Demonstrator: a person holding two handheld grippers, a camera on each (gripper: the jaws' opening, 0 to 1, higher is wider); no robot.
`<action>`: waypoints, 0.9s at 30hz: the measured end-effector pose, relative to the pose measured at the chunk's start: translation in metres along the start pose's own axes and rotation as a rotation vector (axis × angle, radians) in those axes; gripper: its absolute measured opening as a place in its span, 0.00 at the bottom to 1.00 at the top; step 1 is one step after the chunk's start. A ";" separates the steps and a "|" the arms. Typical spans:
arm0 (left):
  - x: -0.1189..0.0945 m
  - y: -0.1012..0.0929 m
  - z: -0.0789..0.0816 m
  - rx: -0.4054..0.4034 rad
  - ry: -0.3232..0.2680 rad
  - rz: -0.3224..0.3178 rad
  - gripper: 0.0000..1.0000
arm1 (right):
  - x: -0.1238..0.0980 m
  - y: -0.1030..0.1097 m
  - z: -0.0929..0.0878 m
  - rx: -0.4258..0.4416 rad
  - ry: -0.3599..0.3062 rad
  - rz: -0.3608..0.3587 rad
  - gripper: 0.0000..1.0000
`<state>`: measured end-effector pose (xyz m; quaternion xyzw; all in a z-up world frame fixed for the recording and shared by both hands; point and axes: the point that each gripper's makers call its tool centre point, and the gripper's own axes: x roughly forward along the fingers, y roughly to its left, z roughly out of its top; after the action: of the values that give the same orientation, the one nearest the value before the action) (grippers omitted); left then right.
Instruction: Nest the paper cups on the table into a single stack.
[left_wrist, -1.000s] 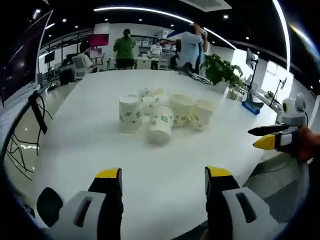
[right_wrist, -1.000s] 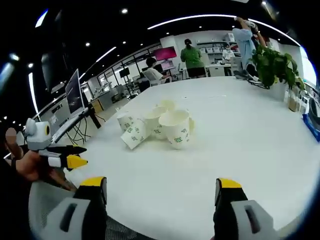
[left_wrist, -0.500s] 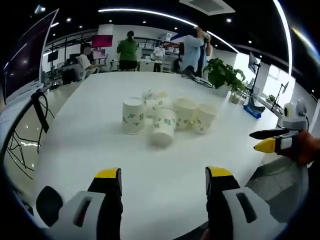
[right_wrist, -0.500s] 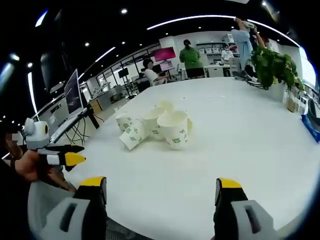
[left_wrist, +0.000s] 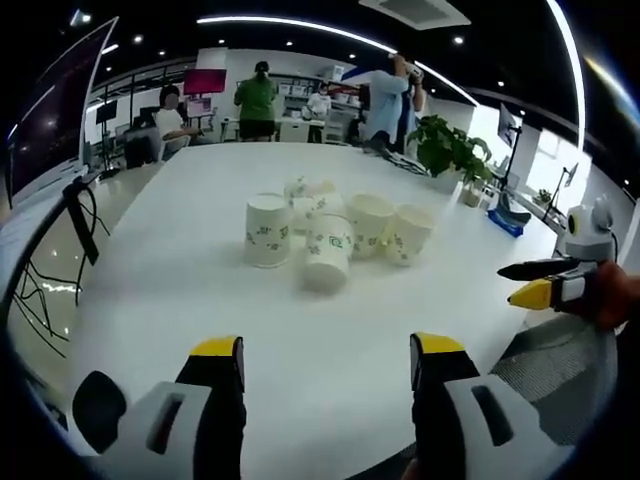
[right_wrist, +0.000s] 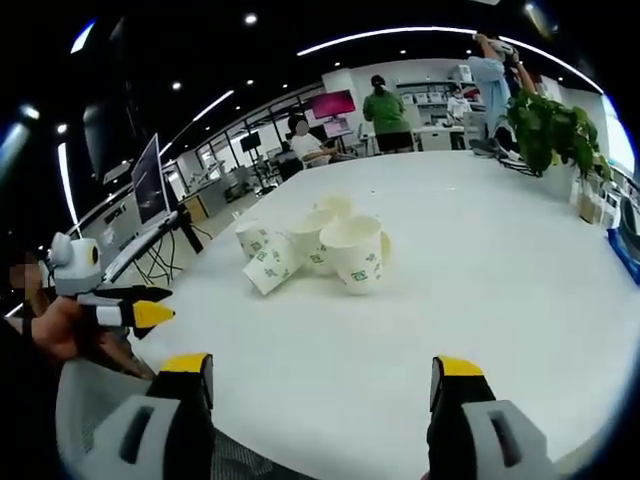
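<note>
In the left gripper view the left gripper (left_wrist: 327, 362) sits nearest, its yellow-tipped jaws spread wide with nothing between them; in the right gripper view the right gripper (right_wrist: 322, 382) is likewise gaping and empty; bare white table (left_wrist: 200, 300) lies just ahead of both; further on, well clear of either set of jaws, sits the cluster of paper cups (left_wrist: 335, 232), also seen from the right gripper (right_wrist: 312, 249); one cup (left_wrist: 266, 230) stands inverted at the cluster's left side, another (left_wrist: 327, 253) lies tipped with its base towards the left gripper, the rest crowd behind, touching; beyond them a potted plant (left_wrist: 445, 147) and people stand at the far edge. Nothing looks nested yet, so this reads as the approach; next, I judge, one gripper must reach forward and close on a single cup's wall.
</note>
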<state>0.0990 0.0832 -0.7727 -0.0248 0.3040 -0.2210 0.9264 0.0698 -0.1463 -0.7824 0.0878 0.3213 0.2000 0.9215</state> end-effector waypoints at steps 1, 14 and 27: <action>0.000 0.000 0.000 0.002 0.001 0.001 0.67 | 0.001 0.000 -0.001 -0.001 0.003 0.000 0.90; 0.001 0.004 -0.001 0.014 0.004 0.022 0.66 | 0.001 0.011 -0.006 -0.003 0.034 0.039 0.90; 0.002 0.005 -0.001 0.033 0.005 0.037 0.66 | 0.005 0.009 -0.005 -0.004 0.032 0.055 0.89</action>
<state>0.1015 0.0872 -0.7755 -0.0034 0.3032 -0.2087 0.9298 0.0676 -0.1356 -0.7861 0.0914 0.3331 0.2271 0.9106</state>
